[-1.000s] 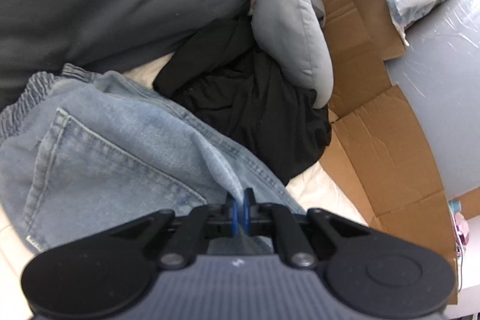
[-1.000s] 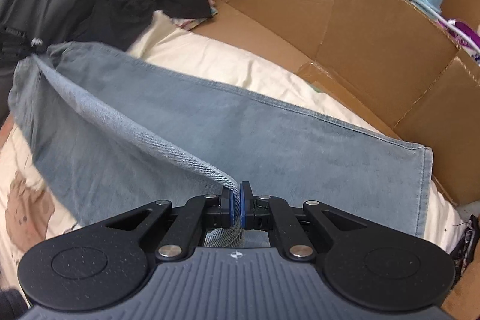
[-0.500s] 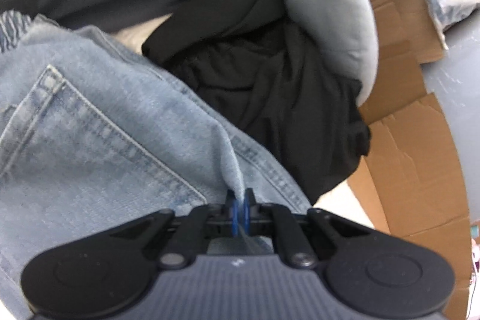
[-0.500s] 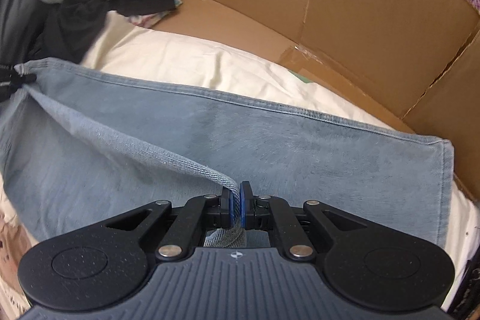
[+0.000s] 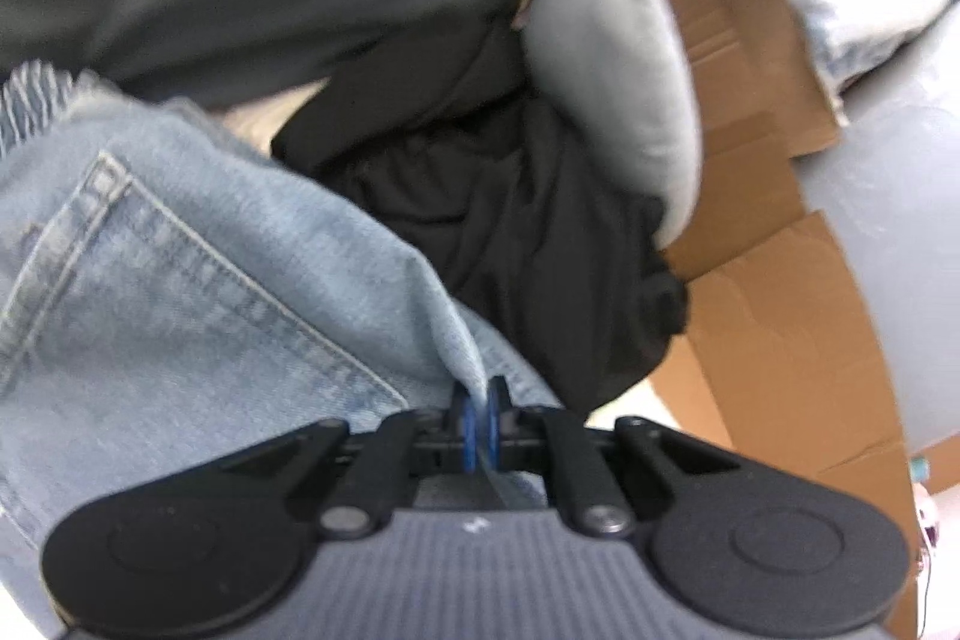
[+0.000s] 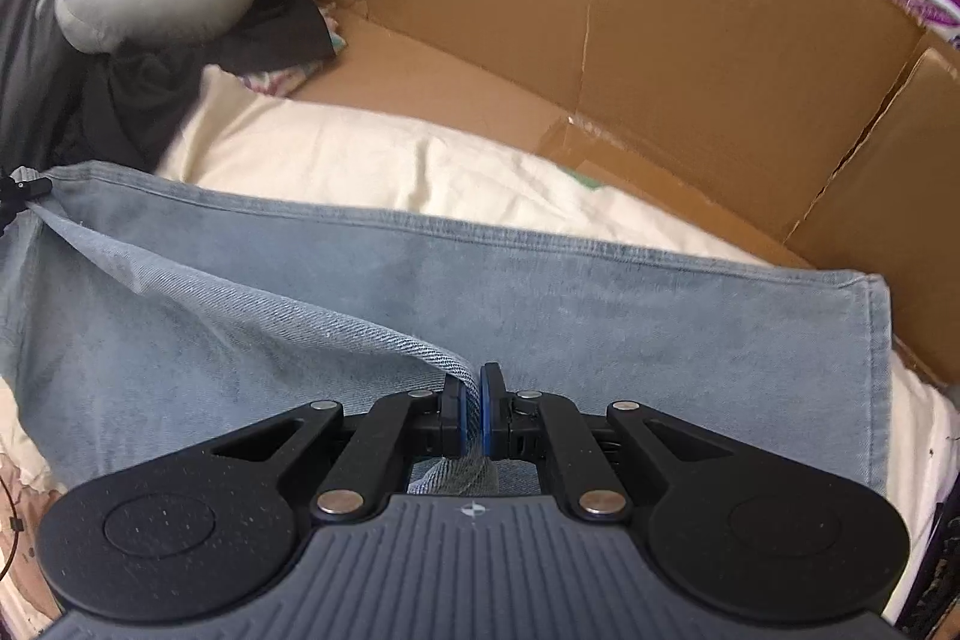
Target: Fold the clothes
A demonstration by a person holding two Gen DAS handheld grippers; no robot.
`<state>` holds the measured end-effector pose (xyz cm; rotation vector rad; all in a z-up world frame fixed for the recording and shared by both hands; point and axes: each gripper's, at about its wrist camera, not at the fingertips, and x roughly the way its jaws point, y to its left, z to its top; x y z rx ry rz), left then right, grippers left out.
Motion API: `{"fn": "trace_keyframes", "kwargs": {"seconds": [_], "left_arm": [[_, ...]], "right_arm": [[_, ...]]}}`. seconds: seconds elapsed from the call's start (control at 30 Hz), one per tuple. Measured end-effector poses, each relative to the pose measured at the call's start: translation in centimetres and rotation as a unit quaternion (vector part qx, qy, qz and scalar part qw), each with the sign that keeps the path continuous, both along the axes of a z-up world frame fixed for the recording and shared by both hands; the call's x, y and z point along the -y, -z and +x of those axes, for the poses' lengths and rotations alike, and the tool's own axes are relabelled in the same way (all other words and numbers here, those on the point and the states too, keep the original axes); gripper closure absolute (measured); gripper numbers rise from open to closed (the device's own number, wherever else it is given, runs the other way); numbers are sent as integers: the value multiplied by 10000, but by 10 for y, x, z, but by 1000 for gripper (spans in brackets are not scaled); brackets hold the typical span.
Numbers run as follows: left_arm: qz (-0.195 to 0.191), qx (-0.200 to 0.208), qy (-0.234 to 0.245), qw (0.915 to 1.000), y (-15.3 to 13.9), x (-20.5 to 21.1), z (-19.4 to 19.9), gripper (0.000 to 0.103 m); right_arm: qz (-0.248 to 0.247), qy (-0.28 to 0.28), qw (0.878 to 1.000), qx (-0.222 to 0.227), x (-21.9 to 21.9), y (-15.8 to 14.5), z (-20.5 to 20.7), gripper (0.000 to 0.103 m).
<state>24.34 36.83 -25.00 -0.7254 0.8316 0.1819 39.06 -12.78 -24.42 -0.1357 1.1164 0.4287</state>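
Cream bed (image 6: 372, 160) walled by cardboard (image 6: 600, 10). One pair of jeans (image 6: 600, 298) spread flat on bed (pocket end at left). Black garment (image 5: 510, 220) and grey neck pillow (image 5: 606, 58) just beyond. Left gripper (image 5: 479, 421) and right gripper (image 6: 472, 418) each clamped on jeans fold.

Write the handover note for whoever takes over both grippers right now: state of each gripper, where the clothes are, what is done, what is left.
Left gripper: shut on the jeans, near the back pocket.
Right gripper: shut on a raised denim fold along one leg.
Jeans lie lengthwise on the cream bedding, hem toward the cardboard.
Black garment and grey neck pillow lie beyond the waistband.
Done: both edges gripped.
Left: lay the fold, then fold the jeans shorter.
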Motion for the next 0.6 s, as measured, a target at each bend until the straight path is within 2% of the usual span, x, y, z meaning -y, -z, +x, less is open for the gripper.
{"fn": "trace_keyframes", "kwargs": {"seconds": [0.13,0.27,0.47,0.6], "left_arm": [[73,10,55,10000,-7,-1,6,98],[157,-96,47,9998,3,1,28,98],[260,-467,32,9986,28,1,64,97],[204,-727,33,9971,41,-1,77,92]], "right_arm": [[8,5,10000,99,-3,-11,3,100],[-61,22,9999,115,-11,-10,18,100],[-212,79,9997,-83,-26,22,58,100],[-350,239,9986,-302,-34,53,81,99]]}}
